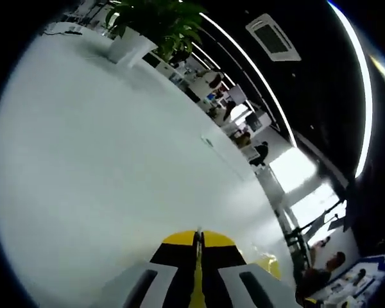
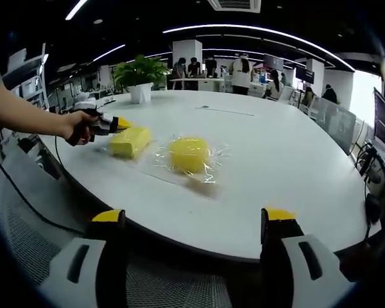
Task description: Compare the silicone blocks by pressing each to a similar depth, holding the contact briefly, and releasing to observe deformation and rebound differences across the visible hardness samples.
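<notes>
On the white round table (image 2: 269, 167), two yellow silicone blocks are lying side by side near the person's edge. One, the bare rectangular block (image 2: 129, 142), is sitting just beside the tips of the left gripper (image 2: 123, 123), which a person's hand (image 2: 77, 127) is gripping; whether those tips are touching the block is hard to tell at this size. The other, the rounder block (image 2: 188, 154), is resting inside a clear plastic wrapper (image 2: 208, 172) whose crinkled edges are blurring its outline.

Seen along its own jaws in the left gripper view, the left gripper (image 1: 198, 239) is showing its yellow-tipped jaws pressed together with nothing between them, and the blocks are lying below that picture's edge. The right gripper (image 2: 191, 218) is hanging off the table's near rim, jaws spread wide apart and holding nothing.

One potted plant (image 2: 140, 77) is standing at the far side of the table. Several people are standing or sitting at desks beyond, too small to count surely.
</notes>
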### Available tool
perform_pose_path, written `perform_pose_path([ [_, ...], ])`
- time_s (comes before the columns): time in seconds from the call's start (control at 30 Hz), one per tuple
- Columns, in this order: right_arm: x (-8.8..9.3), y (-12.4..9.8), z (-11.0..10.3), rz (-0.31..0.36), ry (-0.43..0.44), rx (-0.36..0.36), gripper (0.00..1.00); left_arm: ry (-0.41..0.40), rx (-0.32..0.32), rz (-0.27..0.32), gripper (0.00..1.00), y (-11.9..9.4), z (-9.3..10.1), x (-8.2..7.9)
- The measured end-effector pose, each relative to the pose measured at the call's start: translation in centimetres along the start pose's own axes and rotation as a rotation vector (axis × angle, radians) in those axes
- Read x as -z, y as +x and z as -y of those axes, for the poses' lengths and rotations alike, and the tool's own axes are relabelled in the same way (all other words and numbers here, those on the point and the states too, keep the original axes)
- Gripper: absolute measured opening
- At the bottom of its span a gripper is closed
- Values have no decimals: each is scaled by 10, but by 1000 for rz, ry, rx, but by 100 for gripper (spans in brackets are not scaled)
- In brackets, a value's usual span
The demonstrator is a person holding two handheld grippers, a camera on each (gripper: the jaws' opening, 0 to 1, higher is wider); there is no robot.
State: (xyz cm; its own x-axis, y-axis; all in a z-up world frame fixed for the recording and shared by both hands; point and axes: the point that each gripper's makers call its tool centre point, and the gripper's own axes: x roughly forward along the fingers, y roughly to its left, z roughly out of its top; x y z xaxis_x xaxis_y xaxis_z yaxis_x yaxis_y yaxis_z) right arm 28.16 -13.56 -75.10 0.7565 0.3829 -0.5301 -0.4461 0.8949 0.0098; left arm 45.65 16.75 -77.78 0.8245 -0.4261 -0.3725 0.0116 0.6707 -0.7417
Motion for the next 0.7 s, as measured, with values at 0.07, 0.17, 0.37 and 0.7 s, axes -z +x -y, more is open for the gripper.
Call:
perform_pose_path([
  [0.07, 0, 0, -1, -2, 0, -2, 80, -19, 32, -2, 0, 0, 7, -1],
  [0.17, 3, 0, -1, -16, 1, -2, 79, -91, 145, -16, 0, -2, 26, -3],
  [0.37, 3, 0, -1, -21, 0, -1, 79, 28, 235, 5, 0, -8, 53, -13],
  [0.7, 4, -1, -2, -22, -2, -3, 79, 56, 383, 43, 0, -33, 108, -18],
])
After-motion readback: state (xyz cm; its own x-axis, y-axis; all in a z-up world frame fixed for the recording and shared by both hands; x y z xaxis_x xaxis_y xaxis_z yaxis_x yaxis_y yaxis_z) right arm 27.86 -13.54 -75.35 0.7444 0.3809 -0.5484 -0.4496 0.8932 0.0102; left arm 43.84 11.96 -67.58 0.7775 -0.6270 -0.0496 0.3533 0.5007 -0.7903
